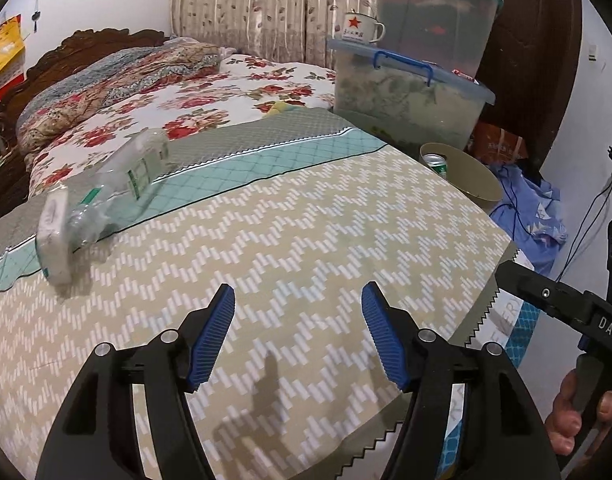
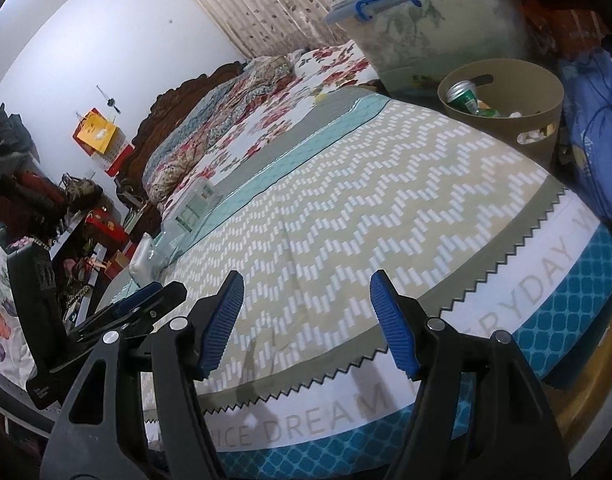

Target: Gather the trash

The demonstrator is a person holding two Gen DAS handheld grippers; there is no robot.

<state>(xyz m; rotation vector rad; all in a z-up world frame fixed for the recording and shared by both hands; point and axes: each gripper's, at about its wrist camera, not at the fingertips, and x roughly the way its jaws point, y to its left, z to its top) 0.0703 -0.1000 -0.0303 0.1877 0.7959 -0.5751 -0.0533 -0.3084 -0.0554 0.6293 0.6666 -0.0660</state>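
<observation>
A crushed clear plastic bottle [image 1: 117, 176] with a green label lies on the bed's patterned blanket [image 1: 306, 220], with a white packet [image 1: 55, 236] at its near end. Both sit far left of my left gripper [image 1: 297, 292], which is open over the blanket with nothing between its fingers. In the right wrist view the bottle [image 2: 189, 208] and the packet [image 2: 143, 258] lie far left of my right gripper [image 2: 308, 280], open and empty above the blanket's zigzag hem. A tan bin [image 2: 502, 108] with a green can [image 2: 462, 96] in it stands beyond the bed's far right edge.
Two lidded plastic storage boxes [image 1: 414, 96] are stacked behind the bin [image 1: 462, 176], an enamel mug [image 1: 360, 26] on the lower lid. Blue cloth and cables [image 1: 534, 208] lie right of the bin. Folded floral quilts [image 1: 117, 80] cover the bed's head. A cluttered side table [image 2: 85, 220] stands left.
</observation>
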